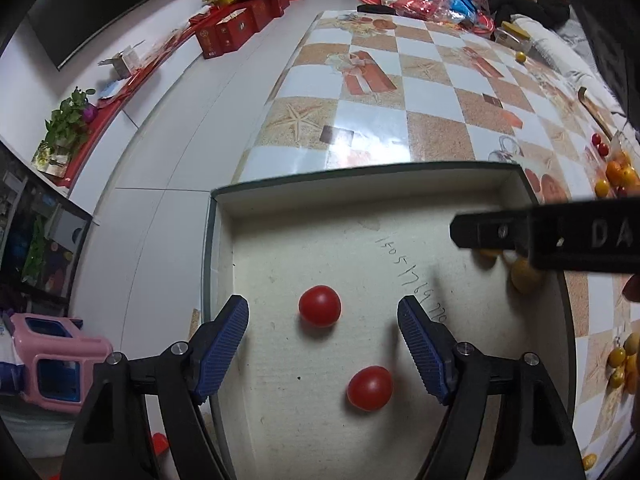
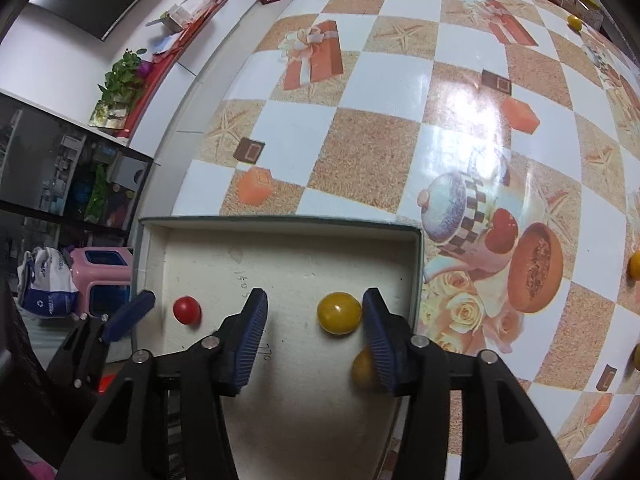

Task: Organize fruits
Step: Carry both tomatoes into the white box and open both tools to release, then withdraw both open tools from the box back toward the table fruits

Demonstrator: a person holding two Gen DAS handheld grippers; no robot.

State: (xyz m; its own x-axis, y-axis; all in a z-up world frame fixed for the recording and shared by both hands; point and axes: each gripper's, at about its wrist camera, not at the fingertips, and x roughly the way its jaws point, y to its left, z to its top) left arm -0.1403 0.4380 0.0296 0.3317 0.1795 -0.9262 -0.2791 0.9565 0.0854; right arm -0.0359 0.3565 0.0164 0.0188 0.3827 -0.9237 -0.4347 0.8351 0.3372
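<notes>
Both hand-held grippers are seen over a shallow box (image 1: 516,184) set on the checkered bench (image 1: 400,80).

Left hand-held gripper (image 1: 323,338): jaws spread wide, nothing held. One red tomato (image 1: 320,306) is seen between the fingertips, clear of both pads; a second red tomato (image 1: 369,389) lies nearer the camera, toward the right pad.

Right hand-held gripper (image 2: 315,320): jaws apart, nothing clamped. A yellow tomato (image 2: 339,313) is seen on the box floor between the fingers, right beside the right pad; contact cannot be told. Another yellow tomato (image 2: 362,368) is partly hidden behind that finger. A red tomato (image 2: 187,310) is seen to the left in the box, with a fingertip of the left hand-held gripper just beyond it.

Loose orange, yellow and red fruits (image 1: 616,176) are seen on the bench right of the box.
</notes>
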